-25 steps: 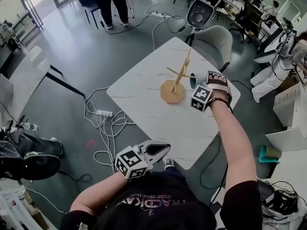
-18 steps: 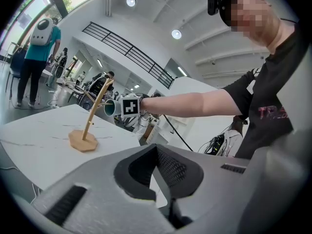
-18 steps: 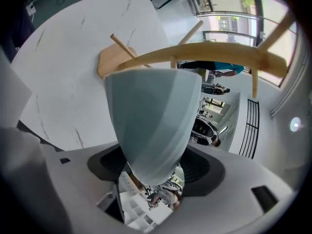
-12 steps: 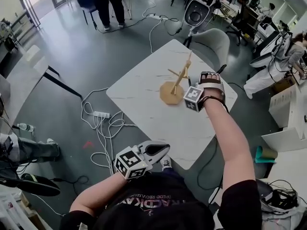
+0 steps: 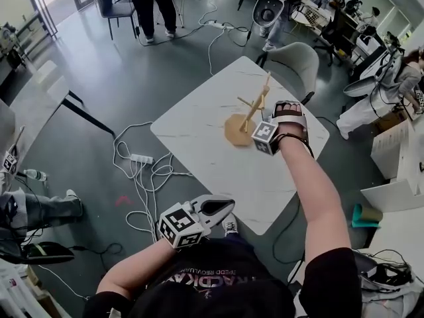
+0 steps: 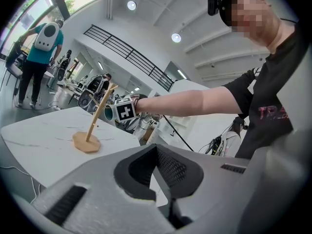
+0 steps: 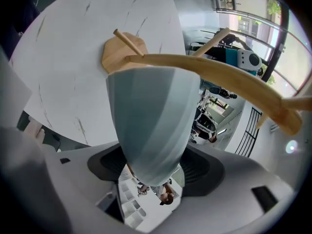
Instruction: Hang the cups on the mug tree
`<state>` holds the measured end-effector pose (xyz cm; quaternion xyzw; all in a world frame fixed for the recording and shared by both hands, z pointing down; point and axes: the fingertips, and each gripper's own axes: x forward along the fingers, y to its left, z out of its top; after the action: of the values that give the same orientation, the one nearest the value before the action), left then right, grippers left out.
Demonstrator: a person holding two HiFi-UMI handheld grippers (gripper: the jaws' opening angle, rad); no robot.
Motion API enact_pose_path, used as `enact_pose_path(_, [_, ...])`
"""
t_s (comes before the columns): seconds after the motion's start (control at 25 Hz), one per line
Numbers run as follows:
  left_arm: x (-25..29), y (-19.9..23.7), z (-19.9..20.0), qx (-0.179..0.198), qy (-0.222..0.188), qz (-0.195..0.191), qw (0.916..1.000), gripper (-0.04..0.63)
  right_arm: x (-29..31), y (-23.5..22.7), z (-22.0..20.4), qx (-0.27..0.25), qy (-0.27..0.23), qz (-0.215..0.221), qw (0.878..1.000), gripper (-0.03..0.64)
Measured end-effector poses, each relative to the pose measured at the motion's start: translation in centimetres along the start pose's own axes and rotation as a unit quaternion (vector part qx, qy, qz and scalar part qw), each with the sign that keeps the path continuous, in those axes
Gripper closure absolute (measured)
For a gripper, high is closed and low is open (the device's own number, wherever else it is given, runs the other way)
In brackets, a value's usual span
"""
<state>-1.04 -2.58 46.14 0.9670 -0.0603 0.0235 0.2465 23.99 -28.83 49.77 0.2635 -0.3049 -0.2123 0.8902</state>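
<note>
The right gripper (image 7: 155, 165), pinching the pale cup (image 7: 152, 116), is edging closer to the mug tree (image 5: 240, 128) — hanging seems near — left gripper (image 6: 162, 175) idling, jaws pressed together.

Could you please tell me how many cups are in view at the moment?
1. A pale blue-grey cup is gripped in the right claw, beside a peg of the light wooden mug tree on the white table. Others may be hidden.
</note>
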Motion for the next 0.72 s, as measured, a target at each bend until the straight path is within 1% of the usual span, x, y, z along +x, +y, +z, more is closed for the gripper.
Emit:
enact_pose_path(0.32, [-0.9,0.4,0.2,-0.001,-0.003,0.003,1.0,0.598,-0.3,-0.3,0.7,0.003,0.01,-0.003,1.0,0.285])
enact_pose_path(0.6, [-1.0,0.4,-0.3,-0.005,-0.005,0.007,0.9999,0.598,0.1,0.7,0.7,0.002,0.017,0.003,1.0,0.285])
enact_pose_path(0.72, [-1.4,0.4,0.3,-0.006,-0.006,0.007,0.9999,0.598,-0.1,0.5,0.8,-0.001,0.016,0.007,1.0,0.285])
